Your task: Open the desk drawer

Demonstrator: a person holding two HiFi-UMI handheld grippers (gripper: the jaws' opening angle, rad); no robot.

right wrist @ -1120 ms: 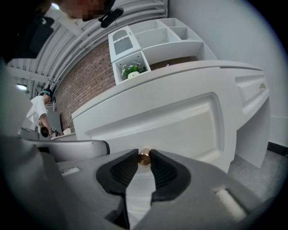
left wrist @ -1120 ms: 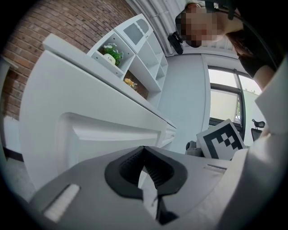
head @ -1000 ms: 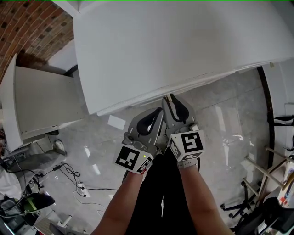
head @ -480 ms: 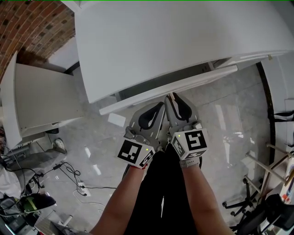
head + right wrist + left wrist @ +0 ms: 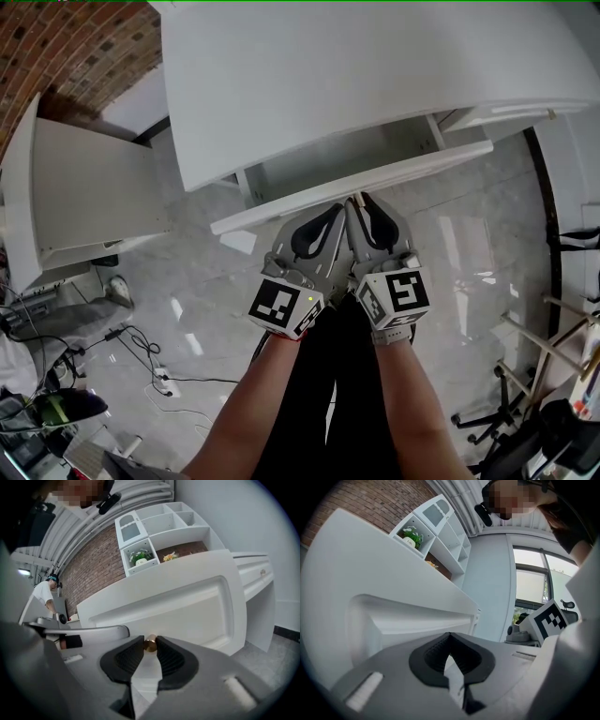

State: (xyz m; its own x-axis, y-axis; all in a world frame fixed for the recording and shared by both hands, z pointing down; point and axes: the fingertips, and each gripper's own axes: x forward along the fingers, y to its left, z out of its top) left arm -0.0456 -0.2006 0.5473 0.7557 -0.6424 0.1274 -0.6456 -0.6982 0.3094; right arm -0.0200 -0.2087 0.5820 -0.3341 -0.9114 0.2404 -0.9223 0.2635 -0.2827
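A: Grey marble floor (image 5: pixel 469 244) below, white desk (image 5: pixel 375 75) above, brick wall (image 5: pixel 66 47) behind. What do the fingers hold?

B: The right gripper (image 5: pixel 150 648) has its black pads (image 5: pixel 172 660) clamped on one brass knob (image 5: pixel 150 643), which is fixed to the front of the drawer (image 5: pixel 187 606).

A: And the left?

B: The left gripper (image 5: pixel 450 637) has its tips pressed together with nothing between them. It sits just beside the right one, at the drawer's front edge.

A: Where is the drawer?

B: It stands out from under the desk top, with its pale inside showing.

A: Counts?

B: Two grippers, each with one black-and-white marker cube: left cube (image 5: pixel 286 307), right cube (image 5: pixel 398 295). One knob is held. A second knob (image 5: pixel 263 572) sits on a shut side drawer (image 5: pixel 251 581) to the right.

A: Any writing?

B: One potted plant (image 5: pixel 411 536) stands in the shelf unit (image 5: pixel 164 524). Its pot carries print too small to read.
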